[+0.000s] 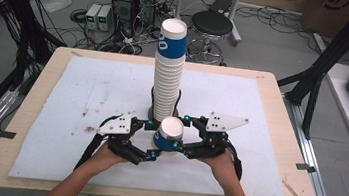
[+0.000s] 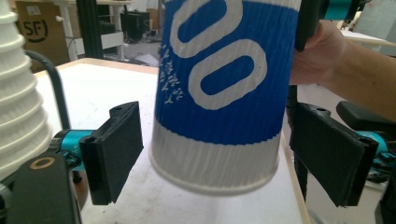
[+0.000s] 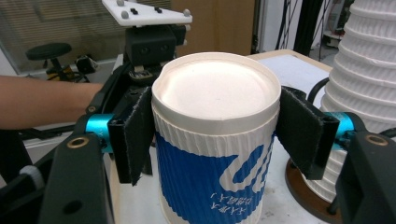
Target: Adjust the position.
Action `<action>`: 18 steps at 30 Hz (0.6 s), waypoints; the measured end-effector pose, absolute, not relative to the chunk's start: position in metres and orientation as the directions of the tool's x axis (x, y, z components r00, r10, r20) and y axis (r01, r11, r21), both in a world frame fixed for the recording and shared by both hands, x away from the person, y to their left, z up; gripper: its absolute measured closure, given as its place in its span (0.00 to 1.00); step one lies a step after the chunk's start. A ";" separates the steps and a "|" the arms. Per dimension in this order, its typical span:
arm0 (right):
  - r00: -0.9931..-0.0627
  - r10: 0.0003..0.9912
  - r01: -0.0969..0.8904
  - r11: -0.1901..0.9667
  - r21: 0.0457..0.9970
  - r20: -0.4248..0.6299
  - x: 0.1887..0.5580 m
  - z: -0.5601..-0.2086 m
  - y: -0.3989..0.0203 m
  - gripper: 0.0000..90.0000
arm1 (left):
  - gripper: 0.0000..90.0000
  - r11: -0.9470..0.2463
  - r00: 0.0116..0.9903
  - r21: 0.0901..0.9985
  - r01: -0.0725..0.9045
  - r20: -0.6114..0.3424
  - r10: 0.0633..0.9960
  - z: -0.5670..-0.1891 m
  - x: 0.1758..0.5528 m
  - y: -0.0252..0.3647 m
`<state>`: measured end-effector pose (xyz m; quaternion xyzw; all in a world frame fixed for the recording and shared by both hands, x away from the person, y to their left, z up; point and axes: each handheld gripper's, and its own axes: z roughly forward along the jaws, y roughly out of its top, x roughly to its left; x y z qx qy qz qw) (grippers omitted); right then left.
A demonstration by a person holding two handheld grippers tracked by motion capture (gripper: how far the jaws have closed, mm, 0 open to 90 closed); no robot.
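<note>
The right gripper [image 3: 212, 140] has its jaws clenched on a blue-and-white cup [image 1: 170, 134], lifted just in front of the tall stack [image 1: 168, 72]. The left gripper [image 2: 233, 154] brackets the cup's base, jaws released. Stacking remains undone.

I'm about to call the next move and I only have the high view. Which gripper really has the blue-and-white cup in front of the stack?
Observer: The right gripper. In its own view both pads press the cup on its ribbed wall, just below the top edge.
Operator: And the left one?
Observer: The left gripper stands open around it. Its view shows a gap between each pad and the cup.
Operator: Is the cup open side up?
Observer: No, the closed base faces up, and the print reads upside down in the right gripper view.
</note>
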<state>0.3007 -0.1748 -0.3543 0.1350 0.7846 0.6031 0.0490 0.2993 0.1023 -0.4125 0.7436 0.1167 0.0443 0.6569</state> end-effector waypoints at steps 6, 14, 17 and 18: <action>-0.961 0.254 0.164 0.224 0.961 0.105 0.301 -0.355 -0.173 0.36 | 0.19 -0.100 0.973 0.987 0.122 -0.098 0.210 -0.412 0.300 0.097; -0.961 0.252 0.170 0.209 0.963 0.115 0.301 -0.355 -0.175 0.36 | 0.27 -0.112 0.975 0.988 0.103 -0.079 0.207 -0.412 0.301 0.099; -0.960 0.258 0.168 0.213 0.962 0.110 0.301 -0.356 -0.175 0.36 | 0.30 -0.120 0.975 0.988 0.100 -0.074 0.208 -0.411 0.301 0.099; -0.959 0.259 0.170 0.214 0.962 0.111 0.302 -0.356 -0.175 0.36 | 0.31 -0.127 0.976 0.987 0.099 -0.071 0.208 -0.411 0.301 0.100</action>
